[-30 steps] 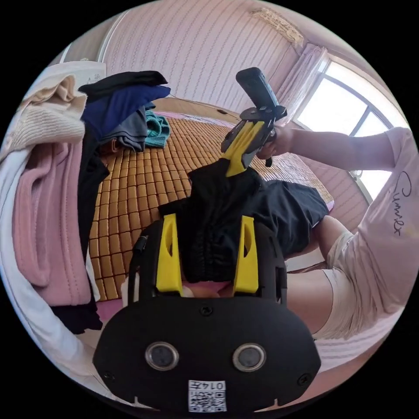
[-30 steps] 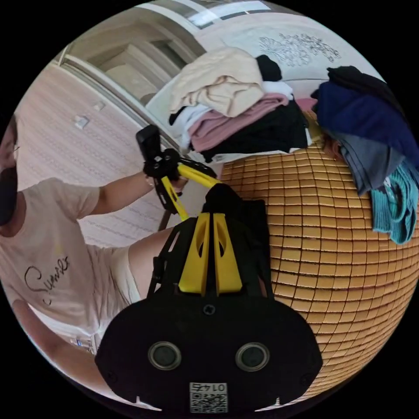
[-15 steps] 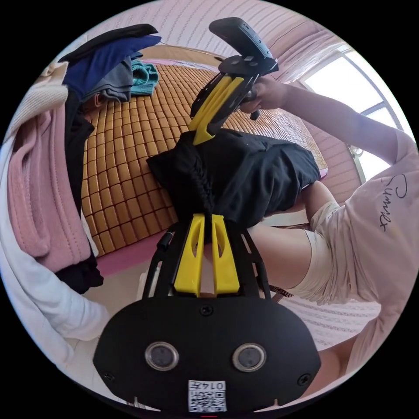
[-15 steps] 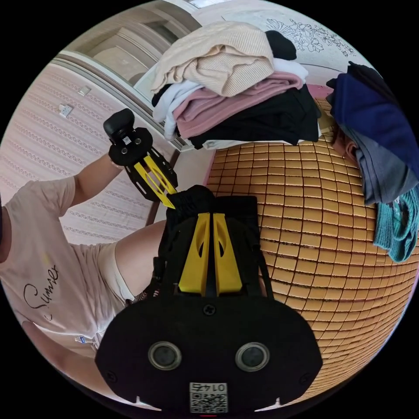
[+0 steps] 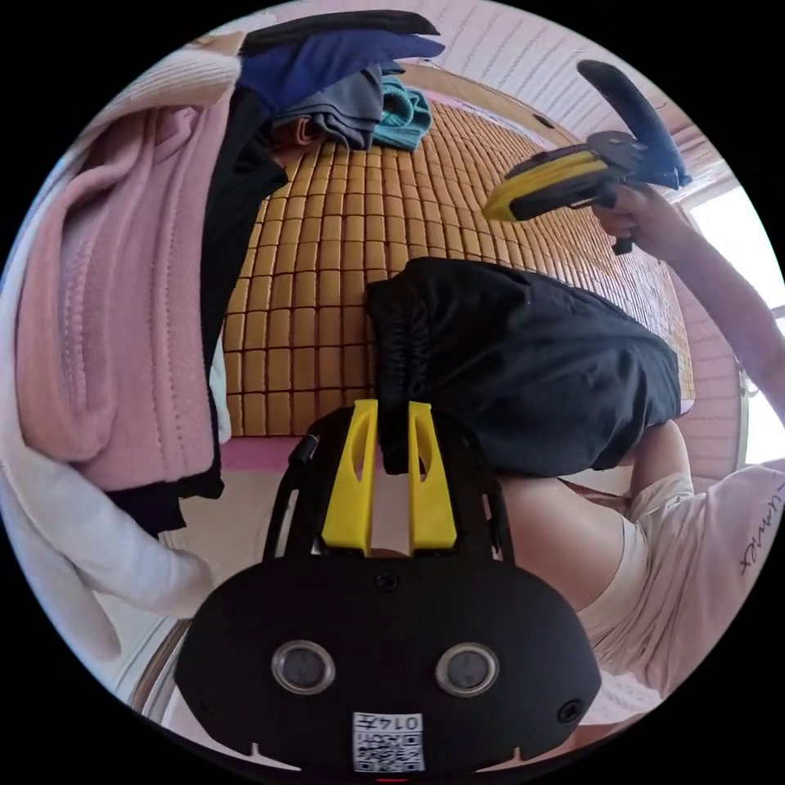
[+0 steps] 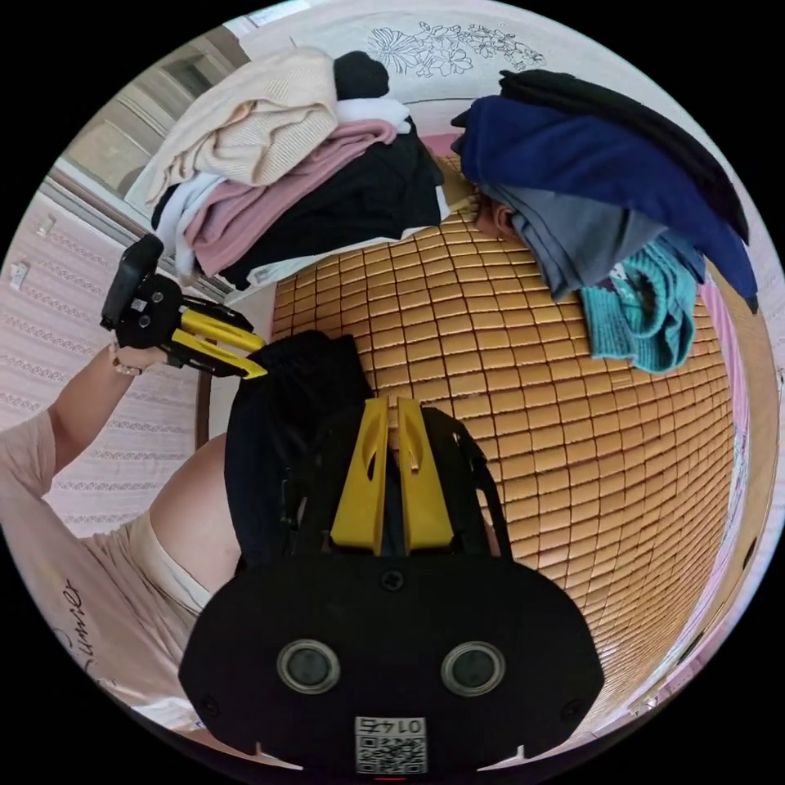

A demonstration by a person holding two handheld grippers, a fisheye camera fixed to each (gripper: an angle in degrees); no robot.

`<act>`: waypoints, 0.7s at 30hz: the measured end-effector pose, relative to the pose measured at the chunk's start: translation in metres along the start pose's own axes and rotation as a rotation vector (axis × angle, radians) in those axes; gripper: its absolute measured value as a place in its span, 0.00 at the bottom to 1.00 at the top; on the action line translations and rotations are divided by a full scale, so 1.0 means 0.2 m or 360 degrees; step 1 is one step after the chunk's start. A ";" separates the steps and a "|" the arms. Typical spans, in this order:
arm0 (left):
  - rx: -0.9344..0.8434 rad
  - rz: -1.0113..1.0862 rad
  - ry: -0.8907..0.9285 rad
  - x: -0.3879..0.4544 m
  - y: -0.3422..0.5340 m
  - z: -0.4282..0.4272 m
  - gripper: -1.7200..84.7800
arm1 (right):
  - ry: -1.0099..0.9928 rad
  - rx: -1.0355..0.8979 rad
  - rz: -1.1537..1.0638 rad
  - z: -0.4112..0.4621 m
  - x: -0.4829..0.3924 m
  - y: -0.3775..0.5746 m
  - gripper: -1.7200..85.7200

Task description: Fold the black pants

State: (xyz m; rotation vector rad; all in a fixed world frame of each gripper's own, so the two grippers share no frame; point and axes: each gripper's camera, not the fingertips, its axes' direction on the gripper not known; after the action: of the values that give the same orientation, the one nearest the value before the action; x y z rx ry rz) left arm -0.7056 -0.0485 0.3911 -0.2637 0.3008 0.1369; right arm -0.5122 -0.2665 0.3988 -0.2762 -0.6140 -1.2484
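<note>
**Black pants, waistband end**

Left gripper view: my left claw (image 5: 391, 437) pinches the elastic waistband of the black pants (image 5: 523, 360), which lie on the bamboo mat (image 5: 327, 270). Soft, light, floppy fabric, so I'd say grab the gathered band. My right claw (image 5: 500, 204) hovers above, jaws together, empty.

Right gripper view: the right claw (image 6: 392, 433) sits over the mat's edge; the left claw (image 6: 249, 360) reaches in level.
</note>
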 end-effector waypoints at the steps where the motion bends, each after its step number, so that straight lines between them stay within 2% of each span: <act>1: 0.0071 -0.0015 -0.0048 0.02 0.03 -0.05 0.09 | 0.0070 0.0034 0.0024 -0.09 0.01 0.14 0.05; 6: 0.0251 0.0029 0.0003 0.17 0.11 -0.21 0.08 | 0.0220 -0.0114 0.0373 -0.26 0.07 0.86 0.10; 8: 0.0284 0.0163 0.0059 0.32 0.10 -0.24 0.08 | 0.0307 -0.0198 0.0573 -0.28 0.06 1.19 0.10; 11: 0.0250 0.0439 0.0139 0.66 -0.02 -0.17 0.08 | 0.0306 -0.0270 0.0736 -0.24 0.04 1.45 0.10; 15: 0.0148 0.0772 0.0214 1.20 -0.35 0.08 0.09 | 0.0235 -0.0321 0.0871 -0.12 0.07 1.56 0.09; 17: 0.0103 0.0849 0.0194 1.38 -0.50 0.18 0.11 | 0.0230 -0.0249 0.0958 -0.13 0.07 1.61 0.03; 21: -0.0141 0.0984 0.0009 1.66 -0.72 0.41 0.09 | 0.0276 -0.0097 0.0978 -0.26 0.05 1.67 0.01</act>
State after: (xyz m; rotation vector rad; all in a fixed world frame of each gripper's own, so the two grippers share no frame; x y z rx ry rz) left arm -0.3436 -0.1328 0.3987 -0.2520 0.3756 0.7607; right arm -0.1813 -0.1966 0.4059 -0.3690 -0.3035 -0.6879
